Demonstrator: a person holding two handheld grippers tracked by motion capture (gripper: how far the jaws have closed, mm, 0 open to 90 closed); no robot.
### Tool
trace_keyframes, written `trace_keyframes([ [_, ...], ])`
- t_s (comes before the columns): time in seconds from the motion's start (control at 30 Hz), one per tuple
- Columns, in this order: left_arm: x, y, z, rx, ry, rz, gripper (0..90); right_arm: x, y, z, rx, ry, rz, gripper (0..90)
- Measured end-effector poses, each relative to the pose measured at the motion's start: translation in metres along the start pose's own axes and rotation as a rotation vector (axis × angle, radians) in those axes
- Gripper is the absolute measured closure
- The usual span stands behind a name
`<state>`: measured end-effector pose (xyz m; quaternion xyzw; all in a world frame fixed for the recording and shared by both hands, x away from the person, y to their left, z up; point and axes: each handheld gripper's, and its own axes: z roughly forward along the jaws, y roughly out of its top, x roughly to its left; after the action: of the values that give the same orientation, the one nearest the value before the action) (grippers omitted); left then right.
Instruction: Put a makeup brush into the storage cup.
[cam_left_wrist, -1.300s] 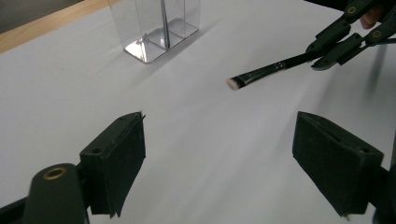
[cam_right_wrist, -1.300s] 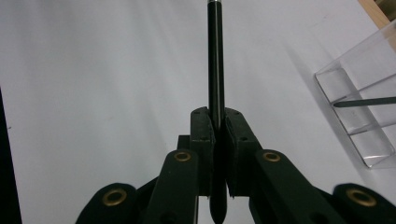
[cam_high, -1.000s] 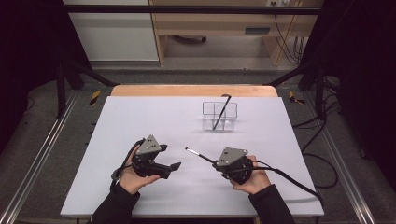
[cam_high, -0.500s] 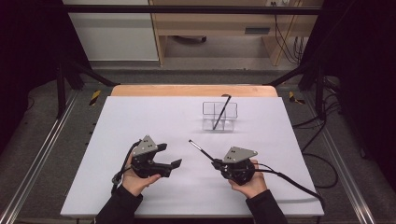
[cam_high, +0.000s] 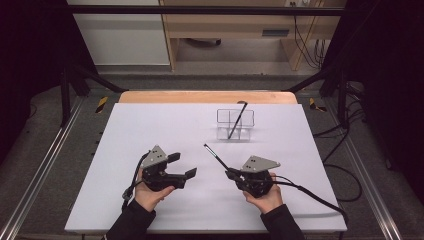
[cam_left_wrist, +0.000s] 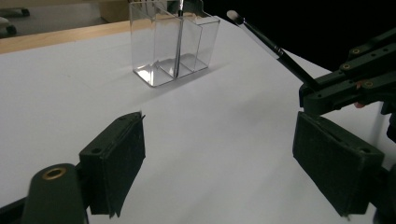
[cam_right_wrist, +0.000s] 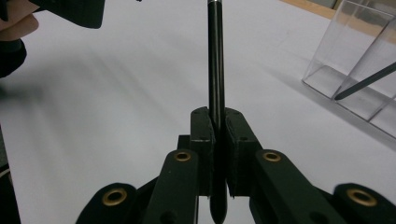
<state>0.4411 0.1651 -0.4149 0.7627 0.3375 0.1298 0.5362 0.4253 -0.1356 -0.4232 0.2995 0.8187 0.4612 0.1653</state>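
White table; thin black brush between right gripper fingers

The white table lies bare to the left and near, so a hand can pass freely there, while far and right of centre the clear organizer with its leaning black stick stands in the way, and the held brush points toward it.
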Motion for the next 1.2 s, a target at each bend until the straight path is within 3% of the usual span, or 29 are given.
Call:
trace_keyframes([
  [0.67,-0.007,0.008,0.007,-0.064,-0.01,-0.045,16.1,0.002,0.001,0.0,-0.058,-0.009,0.034,84.0],
  [1.2,-0.018,0.02,0.02,-0.127,-0.048,-0.091,16.8,0.002,0.002,-0.002,-0.096,-0.017,0.051,84.0],
])
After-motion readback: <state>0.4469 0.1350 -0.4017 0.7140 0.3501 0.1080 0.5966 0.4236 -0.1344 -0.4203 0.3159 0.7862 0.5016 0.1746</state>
